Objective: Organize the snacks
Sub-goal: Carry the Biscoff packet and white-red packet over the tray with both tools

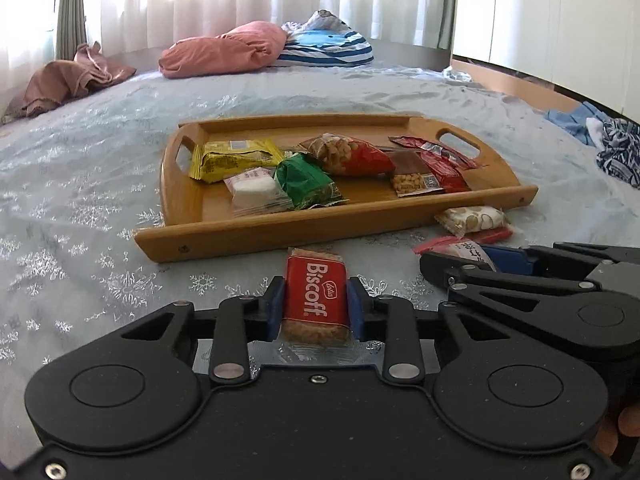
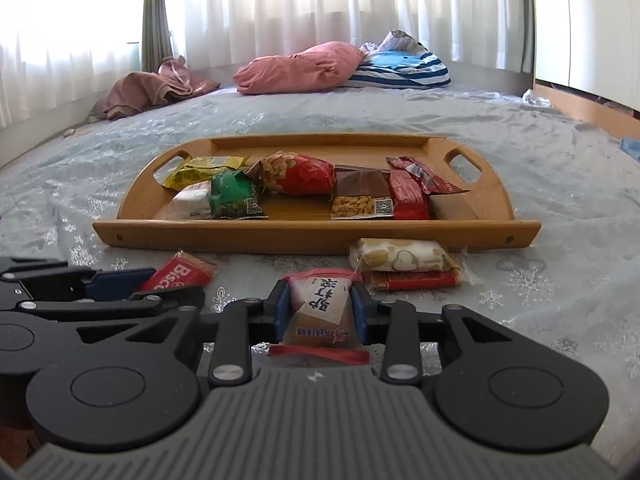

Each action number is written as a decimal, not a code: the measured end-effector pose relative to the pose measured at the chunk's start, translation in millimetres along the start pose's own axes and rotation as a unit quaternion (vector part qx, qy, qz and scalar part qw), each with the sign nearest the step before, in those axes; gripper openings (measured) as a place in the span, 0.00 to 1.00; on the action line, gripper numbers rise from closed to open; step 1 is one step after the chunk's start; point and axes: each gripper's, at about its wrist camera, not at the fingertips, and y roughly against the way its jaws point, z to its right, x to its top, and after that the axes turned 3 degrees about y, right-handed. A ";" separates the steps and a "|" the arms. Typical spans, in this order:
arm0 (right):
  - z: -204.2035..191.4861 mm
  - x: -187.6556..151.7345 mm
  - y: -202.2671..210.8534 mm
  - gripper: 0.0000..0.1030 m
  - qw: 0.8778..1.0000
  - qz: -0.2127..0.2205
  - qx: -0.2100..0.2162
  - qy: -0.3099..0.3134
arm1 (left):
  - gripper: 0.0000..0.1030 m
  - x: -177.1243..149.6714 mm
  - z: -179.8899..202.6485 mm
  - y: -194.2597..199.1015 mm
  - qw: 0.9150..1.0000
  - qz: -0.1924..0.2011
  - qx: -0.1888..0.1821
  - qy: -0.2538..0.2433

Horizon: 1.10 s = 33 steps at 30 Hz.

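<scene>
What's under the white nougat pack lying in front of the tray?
A flat red packet lies under the white nougat pack, both on the bedsheet before the wooden tray. Only its near edge shows; the nougat pack covers the rest, so its label can't be read.

"Biscoff" with Lotus logo on red biscuit wrapper (image 1: pixel 316 300), partly "Bisc" in right view

The tray (image 2: pixel 304 236) is smooth wood with a soft satin sheen. The biscuit pack (image 1: pixel 316 300) wears glossy red plastic film, clear at its ends. The cake pack (image 2: pixel 324 312) shines too, crinkly clear wrap. Both grippers, left (image 1: pixel 316 308) and right (image 2: pixel 320 312), are matt black plastic with blue pads and bright metal pins. The bedsheet (image 1: pixel 100 208) is cloth, faintly glittering.
</scene>
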 end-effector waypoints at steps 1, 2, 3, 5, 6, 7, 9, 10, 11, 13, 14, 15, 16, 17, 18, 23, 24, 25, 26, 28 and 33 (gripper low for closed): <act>-0.1 0.1 0.7 0.38 1.000 0.001 0.000 0.000 | 0.29 0.4 0.1 1.1 1.000 0.000 0.001 -0.001; -0.9 0.2 1.7 0.38 1.000 0.003 -0.001 0.004 | 0.29 0.6 0.0 2.5 1.000 0.000 0.001 -0.001; -1.8 0.7 3.2 0.38 1.000 0.006 -0.003 0.008 | 0.29 1.5 0.0 4.0 1.000 0.001 0.001 0.000; -2.7 2.5 6.1 0.38 1.000 0.011 -0.003 0.013 | 0.29 2.5 -0.1 7.7 1.000 0.004 0.000 0.003; -2.7 3.7 7.4 0.38 1.000 0.013 -0.002 0.014 | 0.29 3.7 0.0 9.3 1.000 0.005 0.000 0.005; -2.8 4.9 8.7 0.38 1.000 0.015 -0.002 0.014 | 0.29 4.9 0.1 10.4 1.000 0.006 0.000 0.005; -3.2 7.5 11.1 0.38 1.000 0.019 -0.004 0.015 | 0.29 7.3 0.9 13.2 1.000 0.009 0.001 0.006; -3.4 9.2 12.2 0.38 1.000 0.020 -0.005 0.015 | 0.29 8.3 1.4 14.8 1.000 0.011 0.001 0.006; -3.4 10.7 13.1 0.38 1.000 0.021 -0.006 0.015 | 0.29 9.6 1.6 16.4 1.000 0.012 0.000 0.006; -3.1 14.1 15.5 0.38 1.000 0.024 -0.006 0.014 | 0.29 12.4 2.1 19.7 1.000 0.017 -0.002 0.008; -2.5 15.7 17.1 0.38 1.000 0.026 -0.006 0.013 | 0.29 13.8 2.3 21.5 1.000 0.020 -0.002 0.007; -2.3 16.7 18.5 0.38 0.999 0.030 -0.006 0.013 | 0.29 15.4 2.9 22.9 1.000 0.022 -0.002 0.006; -2.4 18.3 20.2 0.38 0.999 0.033 -0.006 0.014 | 0.29 16.8 3.3 24.3 1.000 0.024 -0.001 0.005; -2.5 19.4 21.6 0.38 0.999 0.035 -0.006 0.015 | 0.29 18.1 3.3 25.3 1.000 0.025 -0.001 0.005; -2.4 21.0 22.5 0.38 0.999 0.036 -0.006 0.016 | 0.29 19.4 3.4 26.3 1.000 0.026 -0.002 0.006; -1.7 27.1 25.4 0.38 0.999 0.042 -0.004 0.018 | 0.29 26.0 2.7 27.0 1.000 0.024 -0.004 0.014; -1.7 28.1 25.6 0.38 0.999 0.044 -0.004 0.018 | 0.29 27.3 2.9 26.9 1.000 0.024 -0.004 0.015; -1.6 29.3 25.7 0.38 0.999 0.045 -0.005 0.018 | 0.29 28.5 3.3 26.7 1.000 0.024 -0.004 0.015; -1.2 30.3 25.7 0.38 0.999 0.046 -0.006 0.018 | 0.29 30.0 3.6 26.5 1.000 0.024 -0.003 0.015; -0.8 32.4 25.4 0.38 0.999 0.046 -0.007 0.016 | 0.29 33.0 4.3 26.3 1.000 0.025 -0.003 0.014; 3.5 39.4 23.5 0.37 0.999 0.048 -0.004 0.005 | 0.29 43.9 2.4 22.5 0.999 0.026 -0.017 0.022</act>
